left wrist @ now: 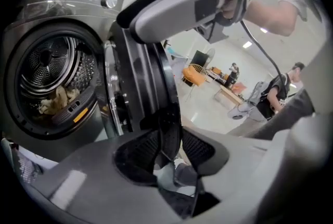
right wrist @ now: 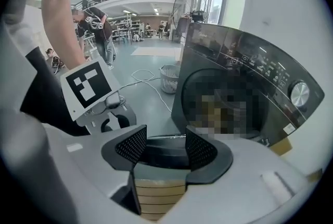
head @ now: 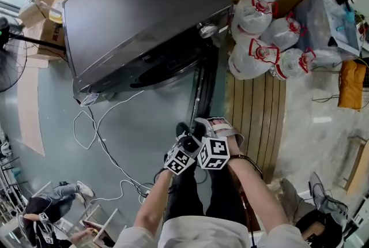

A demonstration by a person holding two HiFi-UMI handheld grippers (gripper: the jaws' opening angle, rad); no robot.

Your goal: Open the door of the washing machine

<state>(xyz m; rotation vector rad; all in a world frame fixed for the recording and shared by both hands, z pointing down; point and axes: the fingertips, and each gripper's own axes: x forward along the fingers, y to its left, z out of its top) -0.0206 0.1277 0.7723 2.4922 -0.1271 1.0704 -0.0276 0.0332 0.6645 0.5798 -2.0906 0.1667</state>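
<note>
So the washing machine (head: 138, 16) door (left wrist: 148, 82) is already swung way out and sits edge-on to the left gripper (left wrist: 170, 147). Its jaws are apart, with the door's dark edge standing right between them, not squeezed as far as I can see. The right gripper (right wrist: 165, 146) faces the door's round outer side, jaws spread wide, nothing clamped

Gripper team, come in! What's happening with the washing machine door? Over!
Left gripper jaws apart, door edge between them. Right gripper jaws apart, gripping nothing. The door stands open, drum showing. No blockage seen.
</note>
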